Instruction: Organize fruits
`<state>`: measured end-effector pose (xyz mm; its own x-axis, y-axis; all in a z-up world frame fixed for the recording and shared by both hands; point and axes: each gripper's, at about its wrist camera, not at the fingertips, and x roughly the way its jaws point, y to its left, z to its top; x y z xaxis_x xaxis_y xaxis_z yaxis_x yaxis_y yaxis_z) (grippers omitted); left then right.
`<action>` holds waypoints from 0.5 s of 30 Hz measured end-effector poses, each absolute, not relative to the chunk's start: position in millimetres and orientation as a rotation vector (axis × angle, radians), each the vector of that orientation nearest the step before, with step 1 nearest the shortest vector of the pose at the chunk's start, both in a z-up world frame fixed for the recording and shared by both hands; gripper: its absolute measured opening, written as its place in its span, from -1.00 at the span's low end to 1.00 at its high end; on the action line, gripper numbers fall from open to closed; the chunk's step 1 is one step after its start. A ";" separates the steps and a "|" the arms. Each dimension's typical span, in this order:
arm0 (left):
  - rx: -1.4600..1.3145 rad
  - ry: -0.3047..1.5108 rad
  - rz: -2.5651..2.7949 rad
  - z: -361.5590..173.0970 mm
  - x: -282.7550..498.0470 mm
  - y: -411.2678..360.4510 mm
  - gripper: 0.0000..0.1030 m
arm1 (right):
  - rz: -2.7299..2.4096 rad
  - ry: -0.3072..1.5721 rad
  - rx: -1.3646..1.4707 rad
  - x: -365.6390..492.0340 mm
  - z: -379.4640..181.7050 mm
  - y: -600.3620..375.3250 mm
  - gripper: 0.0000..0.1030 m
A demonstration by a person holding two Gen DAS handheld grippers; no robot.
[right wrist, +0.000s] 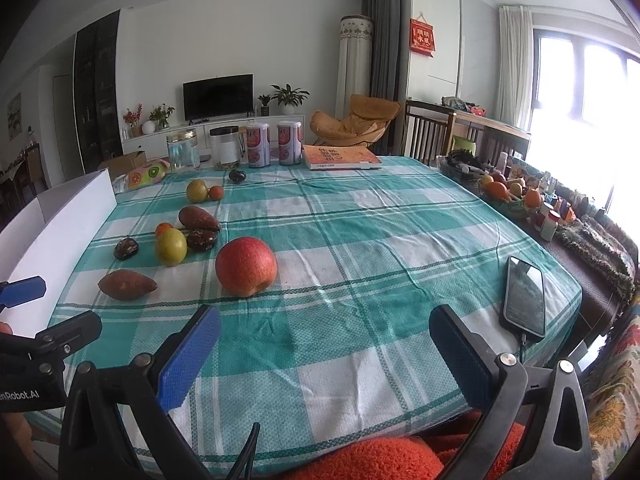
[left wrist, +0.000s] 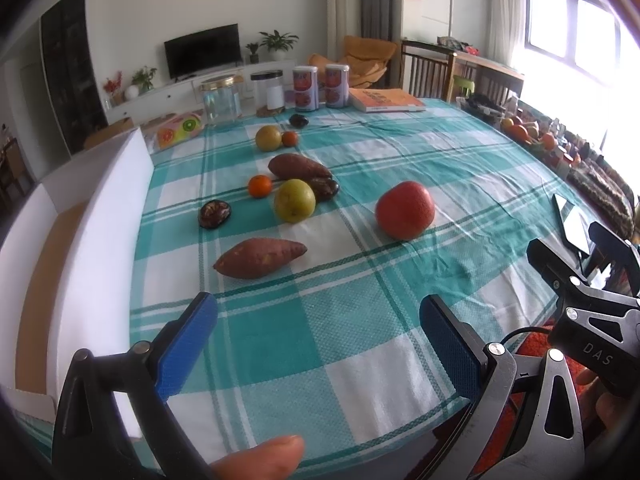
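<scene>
White box wall (left wrist: 112, 216) at frame left, unfilled. Sweet potato (left wrist: 260, 258) lower centre-left, fruits scattered mid-counter, red apple (left wrist: 405, 210) right of centre. Left gripper (left wrist: 318, 344) and right gripper (right wrist: 324, 354) both spread wide, empty. Sorting unstarted; probably reach forward, straddle one fruit.

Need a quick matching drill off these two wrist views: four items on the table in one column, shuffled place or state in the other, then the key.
Things:
1. red apple
2. phone
3. orange book
4. nearest sweet potato

Places or states:
A. flat at the far table edge, beside the two cans
B. near the table's right edge, cable plugged in
C. lying nearest the white box
D. alone on the cloth, right of the fruit cluster

Pairs: 1-D, 2-B, 3-A, 4-C
</scene>
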<state>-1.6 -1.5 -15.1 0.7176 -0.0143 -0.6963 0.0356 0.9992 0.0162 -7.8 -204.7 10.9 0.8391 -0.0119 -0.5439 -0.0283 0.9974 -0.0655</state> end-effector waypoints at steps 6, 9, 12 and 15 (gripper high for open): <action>0.030 0.770 -0.029 -15.6 -2.0 -2.6 0.97 | 0.031 0.566 -0.064 -9.3 11.0 -204.3 1.00; 0.030 0.769 -0.029 -15.5 -1.9 -2.8 0.97 | 0.037 0.567 -0.050 -9.5 10.9 -206.3 1.00; 0.030 0.773 -0.030 -16.1 -1.9 -3.2 0.97 | 0.042 0.569 -0.048 -9.2 10.2 -206.2 1.00; 0.032 0.781 -0.030 -17.7 -2.7 -4.6 0.97 | 0.050 0.579 -0.054 -8.4 8.2 -204.7 1.00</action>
